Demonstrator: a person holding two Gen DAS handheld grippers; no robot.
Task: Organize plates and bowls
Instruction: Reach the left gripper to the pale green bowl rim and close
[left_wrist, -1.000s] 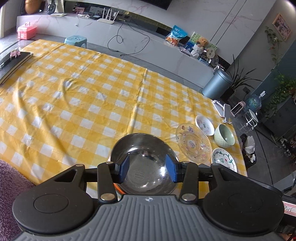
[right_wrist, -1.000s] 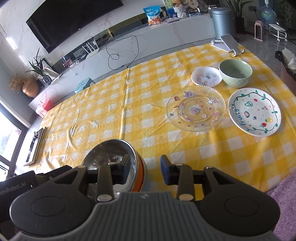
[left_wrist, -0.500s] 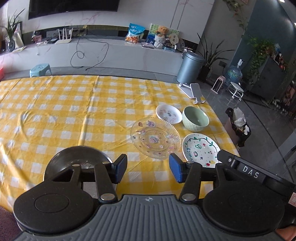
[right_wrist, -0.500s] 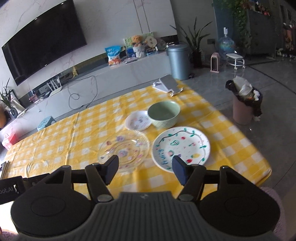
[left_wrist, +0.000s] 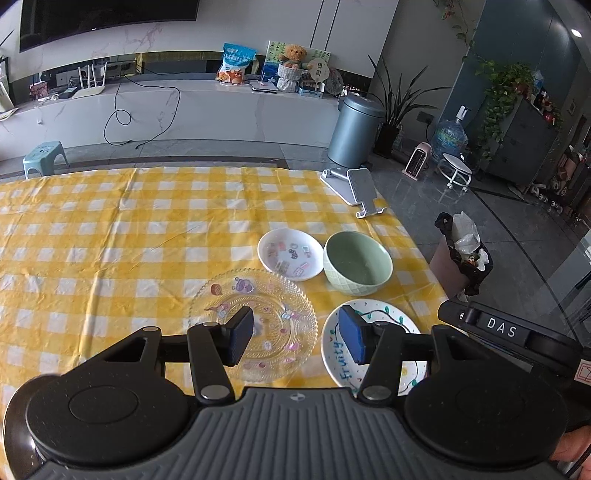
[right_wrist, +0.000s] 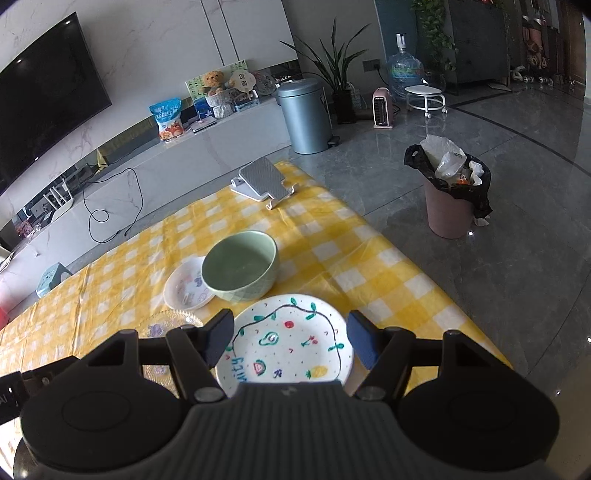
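Four dishes sit together near the right end of the yellow checked tablecloth (left_wrist: 110, 236). They are a clear glass plate (left_wrist: 258, 295), a white painted plate (left_wrist: 400, 321), a green bowl (left_wrist: 357, 267) and a small white dish (left_wrist: 290, 254). My left gripper (left_wrist: 297, 339) hovers open over the gap between the glass plate and the painted plate, holding nothing. My right gripper (right_wrist: 290, 339) stands open above the painted plate (right_wrist: 291, 321), its fingers spread about as wide as the plate and apart from it. Beyond it are the green bowl (right_wrist: 240, 264), the small dish (right_wrist: 183, 291) and the glass plate (right_wrist: 166, 325).
A grey phone stand (right_wrist: 262, 181) stands at the table's far right corner. The cloth's right edge drops to a tiled floor with a pink waste bin (right_wrist: 448, 199). The right tool's body (left_wrist: 498, 328) shows beside my left gripper.
Both grippers have swung right, away from the steel bowl, which has left view, and over to the group of plates. Both pairs of jaws stand wider, the right much wider.
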